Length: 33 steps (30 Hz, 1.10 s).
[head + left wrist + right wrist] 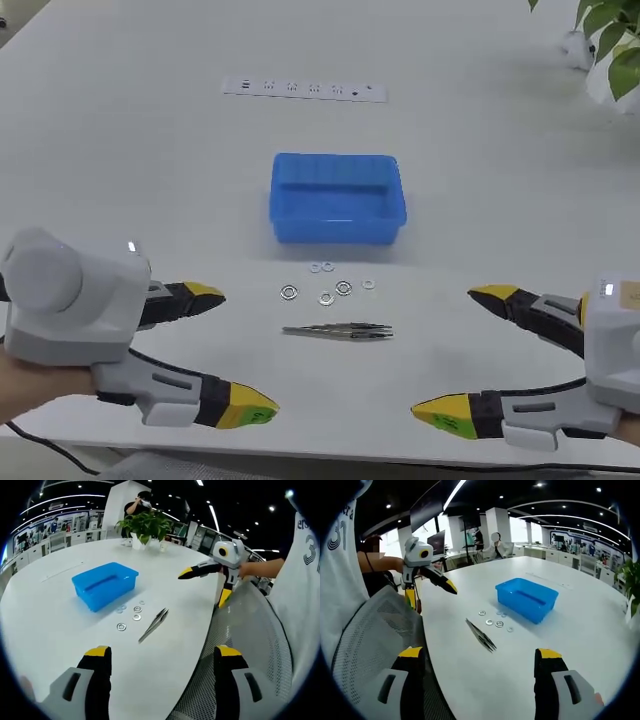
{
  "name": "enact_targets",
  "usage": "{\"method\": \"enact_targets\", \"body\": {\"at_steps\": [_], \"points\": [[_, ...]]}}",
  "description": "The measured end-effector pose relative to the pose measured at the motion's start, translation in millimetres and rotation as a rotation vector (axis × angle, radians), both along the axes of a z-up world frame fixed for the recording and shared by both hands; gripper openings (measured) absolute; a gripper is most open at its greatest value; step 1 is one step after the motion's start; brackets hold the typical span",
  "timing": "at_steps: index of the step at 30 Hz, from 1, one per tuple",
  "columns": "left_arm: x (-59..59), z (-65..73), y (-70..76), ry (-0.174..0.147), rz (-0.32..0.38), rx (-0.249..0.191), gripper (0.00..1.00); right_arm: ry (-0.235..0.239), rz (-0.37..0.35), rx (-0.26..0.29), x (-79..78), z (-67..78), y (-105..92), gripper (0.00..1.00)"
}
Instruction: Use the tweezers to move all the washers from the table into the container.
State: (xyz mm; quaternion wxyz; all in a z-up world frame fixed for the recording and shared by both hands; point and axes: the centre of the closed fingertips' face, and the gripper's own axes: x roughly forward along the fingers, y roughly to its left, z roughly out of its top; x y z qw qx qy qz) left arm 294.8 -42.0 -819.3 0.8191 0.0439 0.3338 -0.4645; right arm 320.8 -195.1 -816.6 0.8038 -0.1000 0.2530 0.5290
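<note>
Metal tweezers (338, 331) (153, 624) (481, 635) lie on the white table (150, 180), between my two grippers. Just beyond them several small washers (327, 285) (131, 614) (496, 620) are scattered in front of a blue container (337, 198) (104, 584) (526, 597). My left gripper (238, 353) (162, 657) is open at the near left edge, with nothing between its yellow-tipped jaws. On the near right my right gripper (455, 352) (480, 659) is open too and holds nothing. Both grippers are apart from the tweezers.
A white power strip (303, 89) lies on the far side of the table. A potted plant (605, 40) (145, 527) stands at the far right corner. A mesh chair (375, 630) (245, 630) sits at the near table edge. People stand in the background.
</note>
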Motion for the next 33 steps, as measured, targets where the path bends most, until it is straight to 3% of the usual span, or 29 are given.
{"method": "enact_targets", "body": {"at_steps": [23,33], "points": [[6.7,-4.3,-2.5,-0.026,-0.01,0.019,0.88,-0.001,0.011,-0.005,12.1,-3.6,0.8,0.9],[13.5,-12.7,-10.9,-0.033,-0.039,0.031,0.84,-0.01,0.027,-0.011,21.7,-6.3,12.2,0.83]]}}
